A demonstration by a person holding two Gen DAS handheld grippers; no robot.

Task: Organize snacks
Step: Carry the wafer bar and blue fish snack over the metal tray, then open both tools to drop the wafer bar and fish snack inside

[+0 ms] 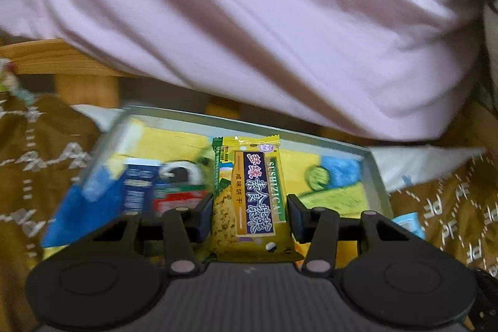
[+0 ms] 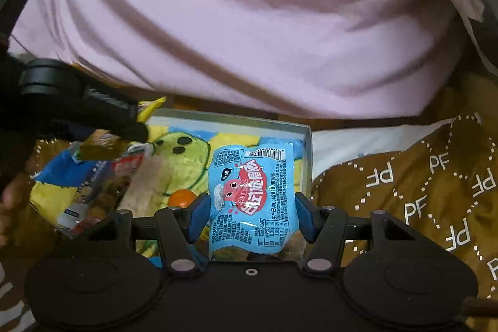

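Observation:
My left gripper (image 1: 250, 204) is shut on a yellow cracker packet (image 1: 249, 176) with a dark blue label, held upright over a grey-rimmed tray (image 1: 375, 176) with a yellow and blue cartoon floor. My right gripper (image 2: 252, 201) is shut on a light-blue packet (image 2: 252, 176) printed with a red crab, above the right end of the same tray (image 2: 306, 145). In the right wrist view the left gripper's black body (image 2: 87, 105) reaches in from the left over the tray, carrying the yellow cracker packet (image 2: 99, 145).
In the tray lie a blue packet (image 1: 137, 185), a red and green packet (image 1: 180, 198) and an orange round thing (image 2: 182, 196). A person in a pink shirt (image 1: 249, 21) sits close behind the tray. Brown cloth with white letters (image 2: 404, 192) surrounds it.

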